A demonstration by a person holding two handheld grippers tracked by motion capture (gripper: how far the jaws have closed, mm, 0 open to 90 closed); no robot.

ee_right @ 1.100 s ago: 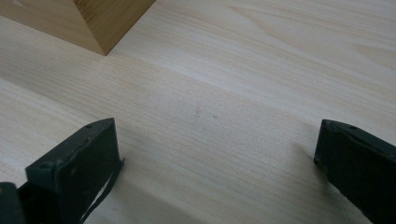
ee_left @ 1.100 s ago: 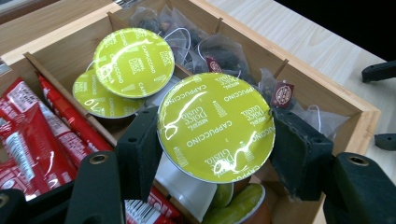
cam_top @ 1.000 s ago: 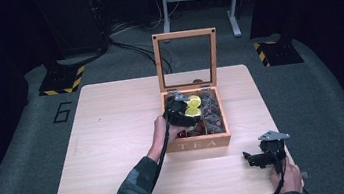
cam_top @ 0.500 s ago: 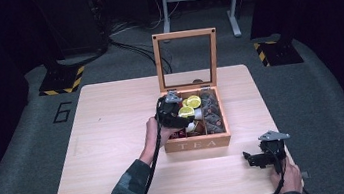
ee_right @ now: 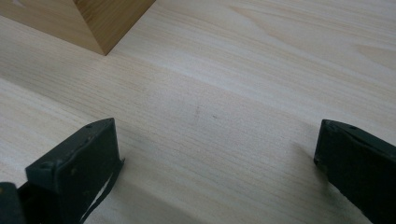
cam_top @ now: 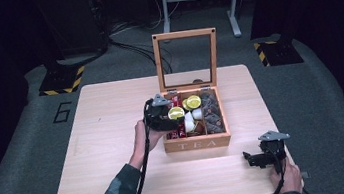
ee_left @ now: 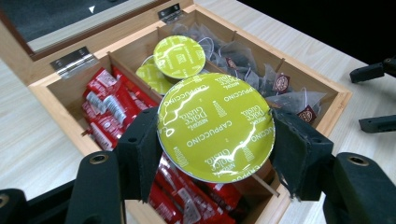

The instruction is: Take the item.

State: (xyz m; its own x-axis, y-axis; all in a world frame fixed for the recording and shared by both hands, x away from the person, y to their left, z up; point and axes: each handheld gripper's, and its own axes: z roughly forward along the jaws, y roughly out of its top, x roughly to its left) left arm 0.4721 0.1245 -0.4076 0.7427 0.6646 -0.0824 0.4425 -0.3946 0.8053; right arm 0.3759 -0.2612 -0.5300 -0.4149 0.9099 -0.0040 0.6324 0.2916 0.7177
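Observation:
My left gripper (ee_left: pixel 215 140) is shut on a yellow-green Cappuccino capsule (ee_left: pixel 215 125), its black pads pressing on the rim from both sides. It hangs over the red-sachet compartment at the left side of the open wooden tea box (ee_left: pixel 42 88). From above, the left gripper (cam_top: pixel 173 115) and the capsule (cam_top: pixel 176 112) sit at the box's left wall (cam_top: pixel 167 139). More green capsules (ee_left: pixel 180 56) lie in the middle compartment. My right gripper (cam_top: pixel 250 160) rests low near the table's front right, open, with bare wood between its jaws (ee_right: pixel 215 154).
The box's glass lid (cam_top: pixel 186 57) stands upright at the back. Red sachets (ee_left: pixel 107 102) fill the left compartment and tea bags (ee_left: pixel 243 65) the right one. A box corner (ee_right: pixel 93 23) lies ahead of the right gripper. The table's left half (cam_top: pixel 99 137) is bare wood.
My left gripper has carried the capsule leftward and slightly up, from over the box's middle to its left side. The right gripper has stayed put.

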